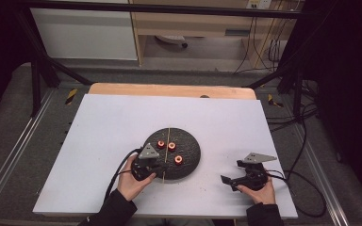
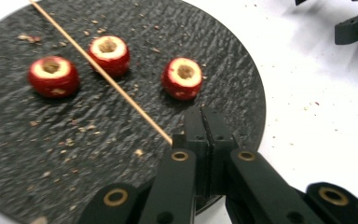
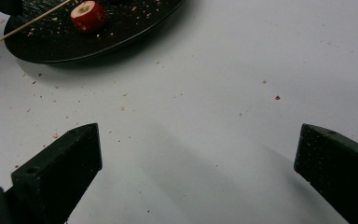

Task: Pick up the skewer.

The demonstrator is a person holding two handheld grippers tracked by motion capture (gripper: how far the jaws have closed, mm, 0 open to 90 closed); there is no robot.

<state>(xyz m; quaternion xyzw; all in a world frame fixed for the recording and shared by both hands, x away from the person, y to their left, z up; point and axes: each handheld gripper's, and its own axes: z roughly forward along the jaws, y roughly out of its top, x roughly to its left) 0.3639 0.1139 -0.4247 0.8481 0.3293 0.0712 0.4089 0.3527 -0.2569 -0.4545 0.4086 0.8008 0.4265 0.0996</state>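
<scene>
**Left claw pinching skewer over slate plate**

Left gripper [image 2: 205, 122], black, two flat jaws pressed together, clamps the near end of a thin pale wooden skewer [image 2: 100, 72]. In the left gripper view the stick is straight and smooth, its long axis running from the jaw tips at lower centre diagonally to the upper left corner of the frame, its far end out of frame. In the high view the same skewer [image 1: 168, 141] lies nearly vertical in the picture, crossing the middle of the plate, far end pointing toward the top of the frame.

Round black slate plate [image 2: 214, 42]: rough, rippled surface, littered with brown crumbs. On it, three small round red fruits, cored, pale flesh rings around hollow centres. Left fruit [image 2: 53, 76] and middle fruit [image 2: 109, 55] sit either side of the skewer; right fruit [image 2: 182, 78] sits apart, just beyond the jaw tips.

Right gripper [image 3: 198, 163] released, jaws spread wide, textured black pads, above the smooth white table top [image 3: 223, 70] at lower right of the high view, well apart from the plate. Crumbs are scattered on the table.
</scene>
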